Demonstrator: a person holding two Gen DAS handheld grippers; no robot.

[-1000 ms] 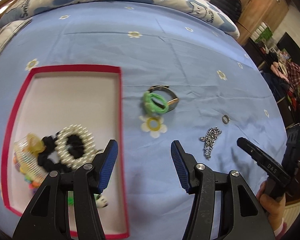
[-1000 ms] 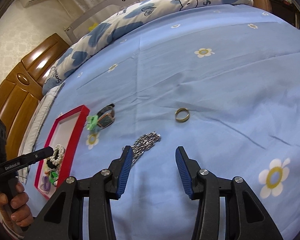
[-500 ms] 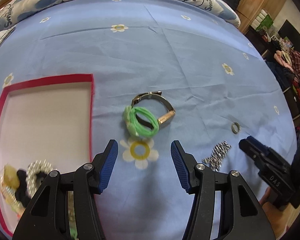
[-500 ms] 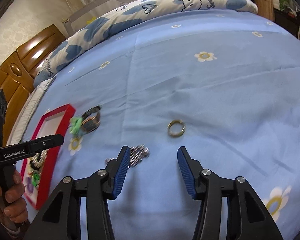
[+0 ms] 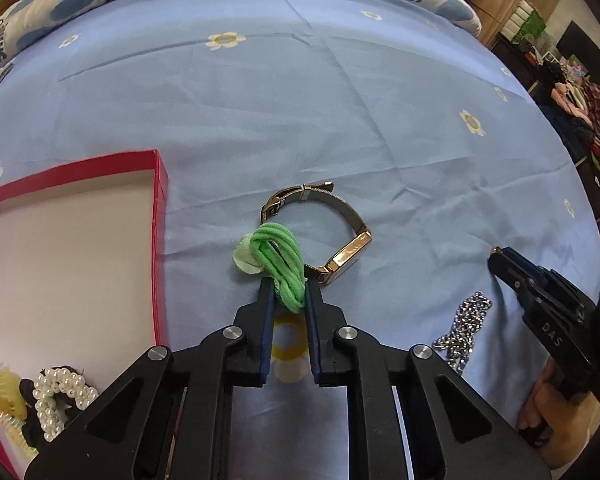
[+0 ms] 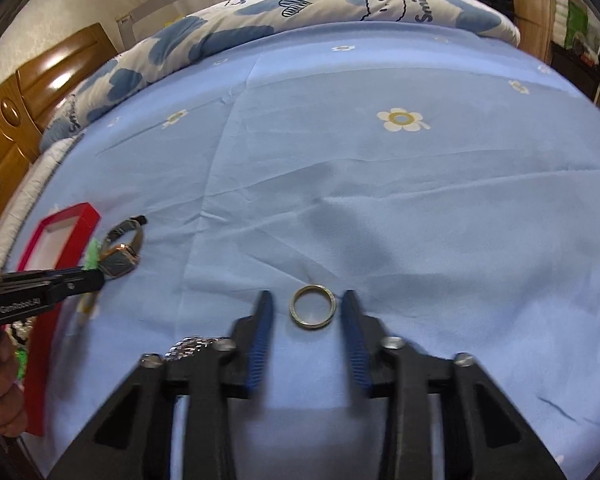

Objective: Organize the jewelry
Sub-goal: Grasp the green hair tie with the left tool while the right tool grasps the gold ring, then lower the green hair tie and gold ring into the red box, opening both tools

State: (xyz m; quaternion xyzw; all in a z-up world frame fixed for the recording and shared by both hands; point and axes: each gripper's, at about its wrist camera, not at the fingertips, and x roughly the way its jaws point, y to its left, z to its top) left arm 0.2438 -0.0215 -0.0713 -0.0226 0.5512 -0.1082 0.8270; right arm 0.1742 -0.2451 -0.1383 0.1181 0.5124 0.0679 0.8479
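Here the ring (image 6: pixel 312 306) lies between open jaws.

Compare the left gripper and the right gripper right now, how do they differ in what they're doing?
The left gripper has just closed and pinches the green hair tie; the right gripper, also just closing, straddles the gold ring with gaps on both sides. The hair tie overlaps the watch; the ring lies alone on the blue sheet. Both grippers have blue pads and point down at the bed.
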